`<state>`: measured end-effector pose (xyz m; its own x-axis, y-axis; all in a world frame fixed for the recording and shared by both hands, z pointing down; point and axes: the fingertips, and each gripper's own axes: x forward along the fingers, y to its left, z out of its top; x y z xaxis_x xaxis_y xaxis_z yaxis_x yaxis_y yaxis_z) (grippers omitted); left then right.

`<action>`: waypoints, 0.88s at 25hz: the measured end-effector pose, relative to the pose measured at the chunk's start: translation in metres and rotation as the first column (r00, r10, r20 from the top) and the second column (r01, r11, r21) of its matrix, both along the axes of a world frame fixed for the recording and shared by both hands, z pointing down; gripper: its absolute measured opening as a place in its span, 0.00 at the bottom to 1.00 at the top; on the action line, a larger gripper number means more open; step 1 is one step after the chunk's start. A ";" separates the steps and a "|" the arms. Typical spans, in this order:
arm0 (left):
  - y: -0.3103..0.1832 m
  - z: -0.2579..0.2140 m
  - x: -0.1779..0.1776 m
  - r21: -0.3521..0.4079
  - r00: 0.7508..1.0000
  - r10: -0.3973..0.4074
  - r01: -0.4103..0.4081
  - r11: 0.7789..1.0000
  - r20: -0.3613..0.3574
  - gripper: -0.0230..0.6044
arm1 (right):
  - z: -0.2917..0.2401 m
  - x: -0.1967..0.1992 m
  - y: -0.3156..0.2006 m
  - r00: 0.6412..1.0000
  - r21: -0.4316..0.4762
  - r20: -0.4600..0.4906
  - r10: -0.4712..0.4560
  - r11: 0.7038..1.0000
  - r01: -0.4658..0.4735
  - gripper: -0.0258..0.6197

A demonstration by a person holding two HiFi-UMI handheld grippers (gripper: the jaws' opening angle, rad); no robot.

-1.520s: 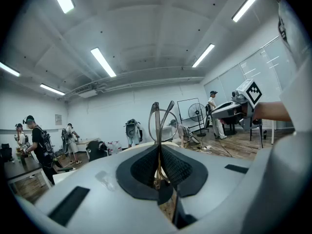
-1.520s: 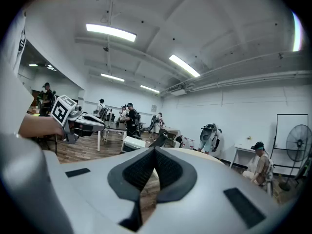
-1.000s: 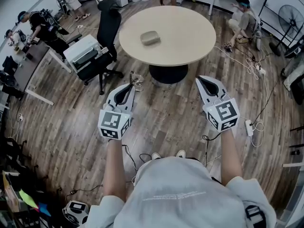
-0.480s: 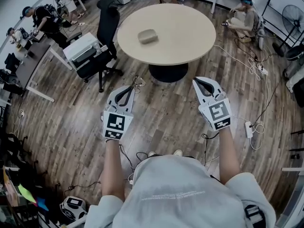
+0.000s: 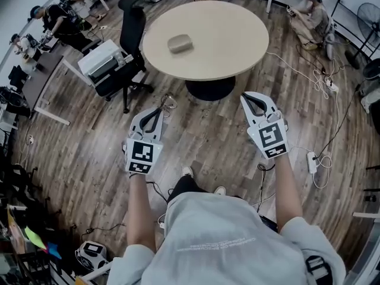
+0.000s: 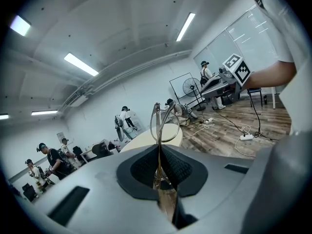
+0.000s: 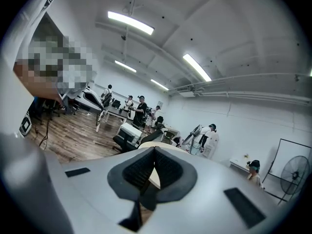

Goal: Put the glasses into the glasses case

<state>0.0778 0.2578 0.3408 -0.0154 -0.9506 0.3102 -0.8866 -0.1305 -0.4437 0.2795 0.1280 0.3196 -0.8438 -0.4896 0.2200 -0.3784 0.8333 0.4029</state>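
Note:
The glasses (image 5: 169, 102) have a thin wire frame and stick out beyond the tips of my left gripper (image 5: 162, 107), which is shut on them. In the left gripper view the glasses (image 6: 165, 126) stand upright between the black pads of that gripper (image 6: 157, 152). My right gripper (image 5: 248, 97) is level with it to the right, shut, with nothing in it (image 7: 154, 149). The grey-green glasses case (image 5: 179, 43) lies closed on the round beige table (image 5: 225, 34), well ahead of both grippers. Both grippers hang over the wooden floor, short of the table.
A black office chair (image 5: 130, 34) and a white cabinet (image 5: 102, 61) stand left of the table. Cables (image 5: 320, 82) and a power strip (image 5: 313, 161) lie on the floor to the right. Several people work at desks on the far left and at the back.
The person has stepped forward, one foot now showing below the grippers. The table and case have shifted slightly left in the head view. Both grippers keep their grip state.

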 end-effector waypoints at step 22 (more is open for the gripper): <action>-0.179 0.010 -0.162 0.006 0.993 0.068 -0.068 0.998 -0.091 0.07 | 0.011 -0.155 -0.151 0.995 0.014 -0.067 0.073 0.997 -0.072 0.04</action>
